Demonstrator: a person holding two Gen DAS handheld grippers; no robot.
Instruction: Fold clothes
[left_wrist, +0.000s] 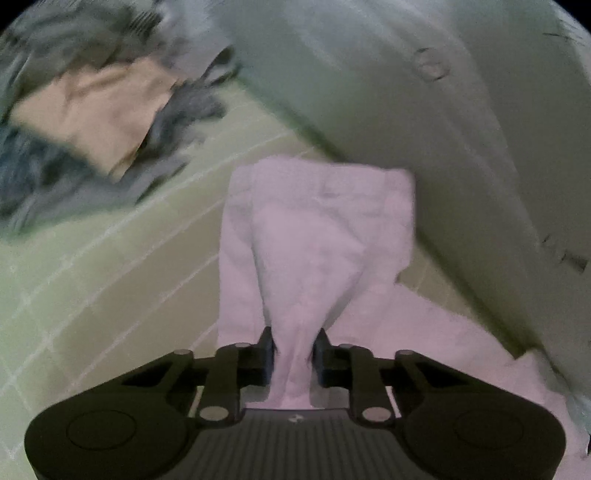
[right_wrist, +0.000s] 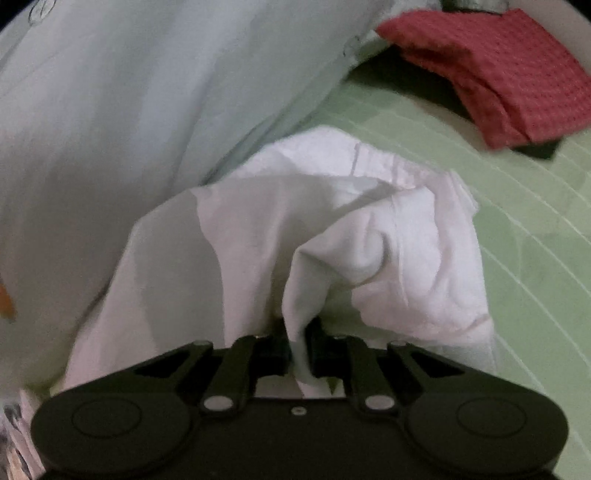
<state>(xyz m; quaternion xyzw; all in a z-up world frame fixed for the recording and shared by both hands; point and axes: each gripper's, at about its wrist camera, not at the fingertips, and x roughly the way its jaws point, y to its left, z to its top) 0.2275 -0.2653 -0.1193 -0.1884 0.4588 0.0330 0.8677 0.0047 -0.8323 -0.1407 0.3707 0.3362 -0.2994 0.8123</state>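
A white garment (left_wrist: 317, 236) lies crumpled on a pale green checked bedsheet (left_wrist: 110, 280). My left gripper (left_wrist: 294, 356) is shut on a bunched fold of it, with the cloth hanging forward between the fingers. In the right wrist view the same white garment (right_wrist: 388, 236) is rumpled, and my right gripper (right_wrist: 298, 347) is shut on a pinched fold of it. A large pale blue cloth (left_wrist: 406, 92) lies beside it and also shows in the right wrist view (right_wrist: 129, 110).
A pile of clothes with a tan piece (left_wrist: 96, 107) and grey fabric (left_wrist: 44, 177) lies at the far left. A folded red waffle-knit cloth (right_wrist: 506, 70) lies at the far right on the green sheet (right_wrist: 535, 240).
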